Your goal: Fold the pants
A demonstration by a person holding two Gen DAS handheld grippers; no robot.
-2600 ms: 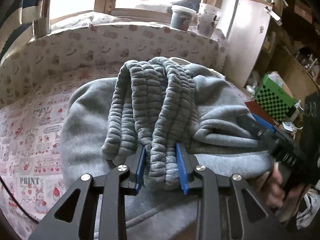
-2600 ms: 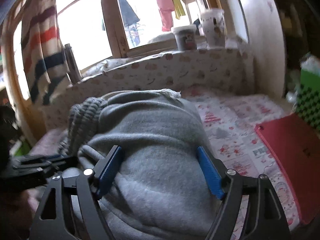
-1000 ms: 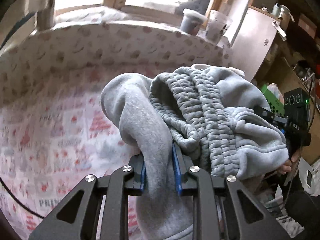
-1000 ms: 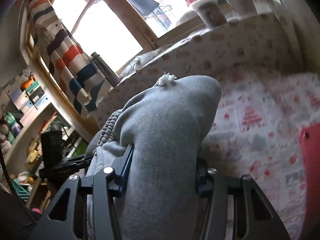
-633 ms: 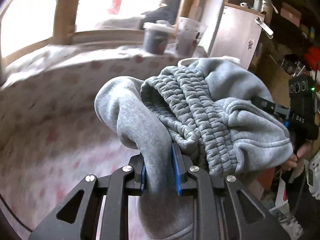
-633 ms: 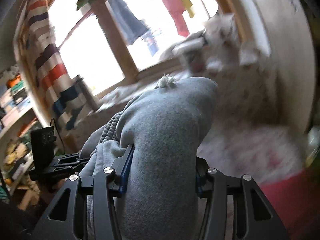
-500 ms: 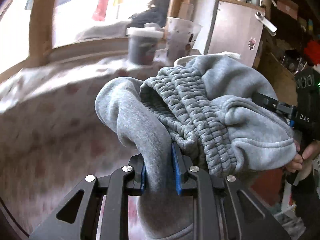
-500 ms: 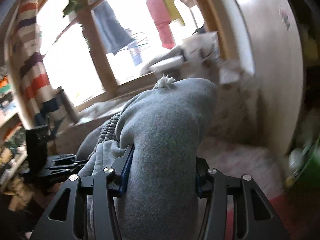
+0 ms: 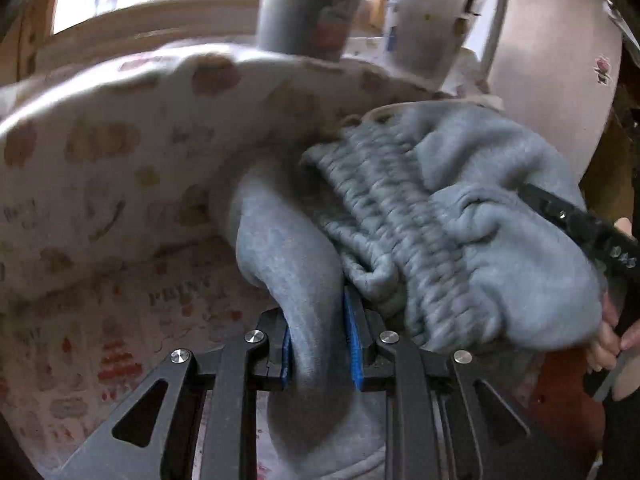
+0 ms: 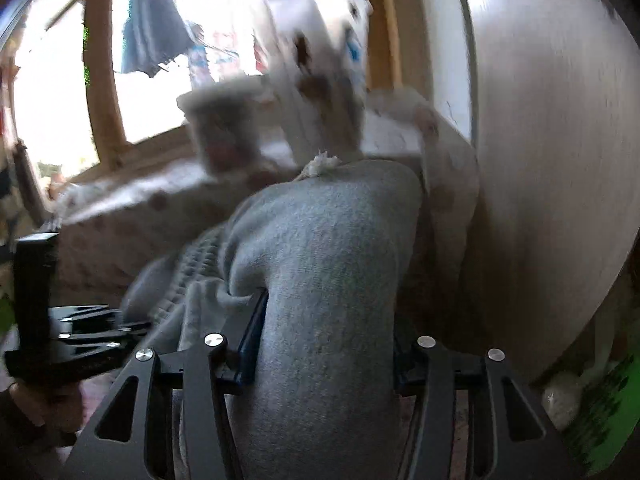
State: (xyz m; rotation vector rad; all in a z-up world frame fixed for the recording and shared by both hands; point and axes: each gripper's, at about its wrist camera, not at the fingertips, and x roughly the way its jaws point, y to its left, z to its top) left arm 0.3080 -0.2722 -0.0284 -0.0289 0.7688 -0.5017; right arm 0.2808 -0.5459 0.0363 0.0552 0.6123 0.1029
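The grey sweatpants (image 9: pixel 500 240) hang as a folded bundle in the air between both grippers, with the ribbed waistband (image 9: pixel 400 216) on top. My left gripper (image 9: pixel 318 332) is shut on a thick fold at the bundle's left end. In the right wrist view my right gripper (image 10: pixel 324 352) has a wide roll of the pants (image 10: pixel 328 248) between its blue pads, which still touch the cloth as its jaws open slightly. One of the right gripper's fingers (image 9: pixel 568 220) reaches into the bundle from the right, held by a hand (image 9: pixel 608 336).
Below lies a patterned cover (image 9: pixel 120 340) with a raised padded back edge (image 9: pixel 120 128). A grey cup (image 9: pixel 304 12) and a white cup (image 9: pixel 424 20) stand on the sill close behind. A pale cabinet panel (image 10: pixel 540 160) closes the right side, with a green object (image 10: pixel 600 420) low by it.
Both grippers have carried the pants bundle sideways toward the back corner; the cups and the cabinet panel now loom much closer. The hold on the cloth looks the same.
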